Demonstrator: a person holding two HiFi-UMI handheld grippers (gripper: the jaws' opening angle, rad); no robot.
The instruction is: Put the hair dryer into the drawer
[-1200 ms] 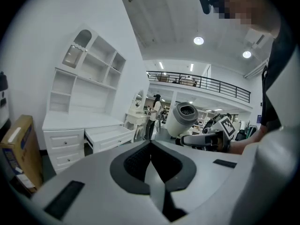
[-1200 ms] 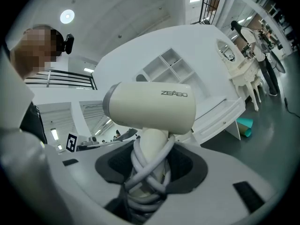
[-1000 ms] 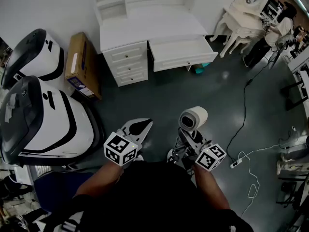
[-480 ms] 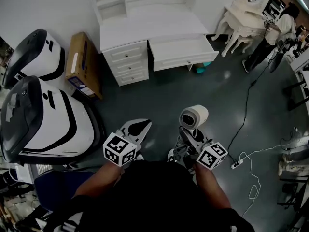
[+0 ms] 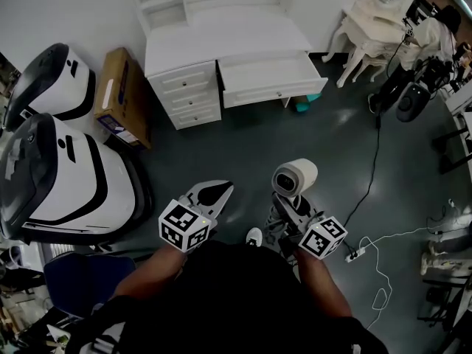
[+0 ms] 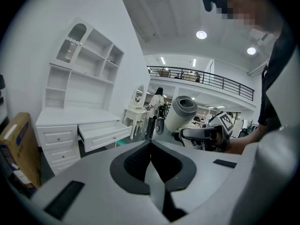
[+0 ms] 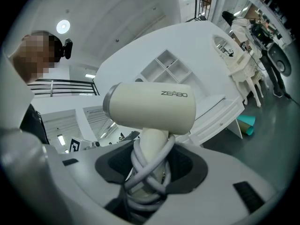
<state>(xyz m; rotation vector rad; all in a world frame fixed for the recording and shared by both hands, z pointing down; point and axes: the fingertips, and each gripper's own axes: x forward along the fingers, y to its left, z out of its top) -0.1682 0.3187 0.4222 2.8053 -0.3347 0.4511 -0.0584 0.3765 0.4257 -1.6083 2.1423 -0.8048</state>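
Note:
A cream hair dryer (image 5: 295, 177) stands upright in my right gripper (image 5: 289, 211), low in the head view and well short of the desk. In the right gripper view the jaws are shut on the hair dryer's handle (image 7: 150, 165), which has its grey cord wound round it, and the barrel (image 7: 150, 109) sits above them. The white desk's wide drawer (image 5: 269, 80) is pulled open; it also shows as the drawer (image 6: 103, 134) and the drawer (image 7: 220, 116). My left gripper (image 5: 209, 195) is beside the right one, its jaws meeting at the tip with nothing held, as the left gripper (image 6: 150, 143) shows.
Two large white-and-black machines (image 5: 59, 175) stand at the left, with a cardboard box (image 5: 118, 98) beside the desk's small drawers (image 5: 184, 94). White chairs (image 5: 369, 28) and a person (image 5: 435, 35) are at the far right. A power strip (image 5: 352, 255) with cables lies on the grey floor.
The desk has slid slightly left in the head view and a shoe tip now shows below. Both grippers keep their places, and the right one still holds the hair dryer.

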